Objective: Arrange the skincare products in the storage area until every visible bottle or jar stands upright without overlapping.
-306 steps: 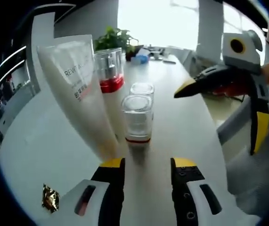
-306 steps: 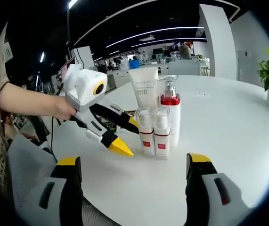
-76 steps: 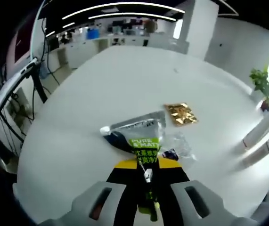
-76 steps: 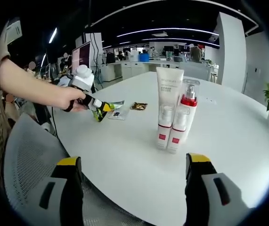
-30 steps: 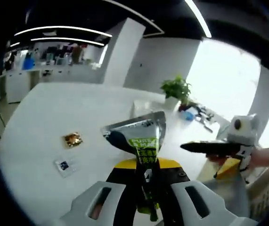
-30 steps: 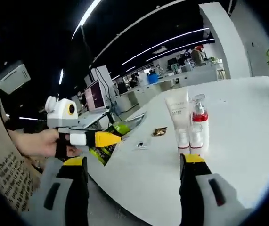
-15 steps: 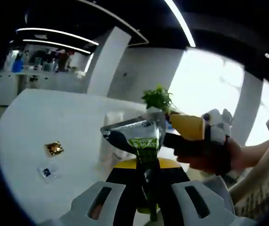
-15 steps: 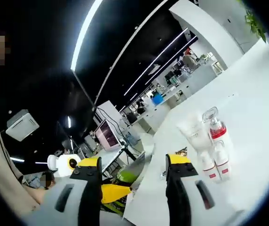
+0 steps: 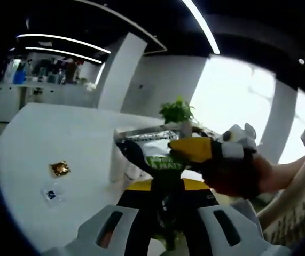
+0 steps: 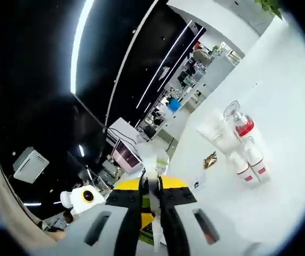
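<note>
Skincare products, a white squeeze tube [image 10: 216, 133], a clear pump bottle with a red band [image 10: 241, 124] and two small white bottles with red labels [image 10: 251, 163], stand upright in a tight cluster on the round white table [image 10: 288, 160] in the right gripper view, well apart from the hands. Beside them on the table lie a small gold foil packet [image 10: 210, 159] and a small clear sachet [image 10: 197, 185]. The right gripper [image 10: 153, 194] has its yellow-tipped jaws clenched on the top edge of a silver-and-green flat sachet [image 10: 155, 162], held in the air.

In the left gripper view, the left gripper [image 9: 165, 188] is clenched on the lower part of that same sachet [image 9: 149, 149], whose green label shows between the jaws. The right gripper [image 9: 192, 149], held in a person's hand [image 9: 237, 173], pinches the sachet's upper edge from the right. Behind the sachet the cluster of products is blurred. The gold packet [image 9: 59, 169] and clear sachet [image 9: 51, 193] lie on the table [image 9: 45, 133] to the left. A green potted plant [image 9: 177, 110] stands at the far side.
</note>
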`<state>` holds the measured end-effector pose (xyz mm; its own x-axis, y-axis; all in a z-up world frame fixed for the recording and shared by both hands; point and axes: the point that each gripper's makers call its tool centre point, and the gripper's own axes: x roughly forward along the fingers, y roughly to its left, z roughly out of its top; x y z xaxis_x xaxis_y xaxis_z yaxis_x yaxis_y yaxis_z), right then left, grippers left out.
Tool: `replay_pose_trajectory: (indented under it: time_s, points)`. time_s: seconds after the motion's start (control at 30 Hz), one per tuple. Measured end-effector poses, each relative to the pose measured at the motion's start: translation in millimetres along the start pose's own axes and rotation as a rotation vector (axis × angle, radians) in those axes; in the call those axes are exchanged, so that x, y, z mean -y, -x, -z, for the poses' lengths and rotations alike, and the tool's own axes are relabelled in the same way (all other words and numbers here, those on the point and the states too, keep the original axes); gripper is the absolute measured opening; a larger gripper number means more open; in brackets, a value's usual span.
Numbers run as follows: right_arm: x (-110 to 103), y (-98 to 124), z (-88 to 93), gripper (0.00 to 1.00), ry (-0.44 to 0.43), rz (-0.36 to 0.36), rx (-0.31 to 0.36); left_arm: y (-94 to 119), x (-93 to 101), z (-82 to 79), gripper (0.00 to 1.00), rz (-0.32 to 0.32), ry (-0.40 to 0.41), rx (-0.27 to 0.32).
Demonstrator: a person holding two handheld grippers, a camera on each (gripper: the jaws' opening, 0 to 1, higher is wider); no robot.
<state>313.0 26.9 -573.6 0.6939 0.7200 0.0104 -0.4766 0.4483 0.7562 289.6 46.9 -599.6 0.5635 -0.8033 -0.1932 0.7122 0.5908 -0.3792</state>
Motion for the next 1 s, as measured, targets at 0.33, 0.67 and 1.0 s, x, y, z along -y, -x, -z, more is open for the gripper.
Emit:
replay_pose_trajectory:
  time_s: [0.33,0.67,1.0]
  points:
    - [-4.5,19.7,2.9,0.05,-0.014,-0.047,-0.026,10.7,9.0,6.6,0.33,0.008,0.019,-0.024]
    - [-22.1,39.0,-19.6,0.01,-0.083,-0.170,-0.001,28.2,4.9,1.6,0.46,0.064,0.074,-0.050]
    - [-64.0,54.1,-17.6,0.01,-0.113,-0.376,-0.132,33.2,49.0,-5.0,0.47,0.347,0.165,-0.113]
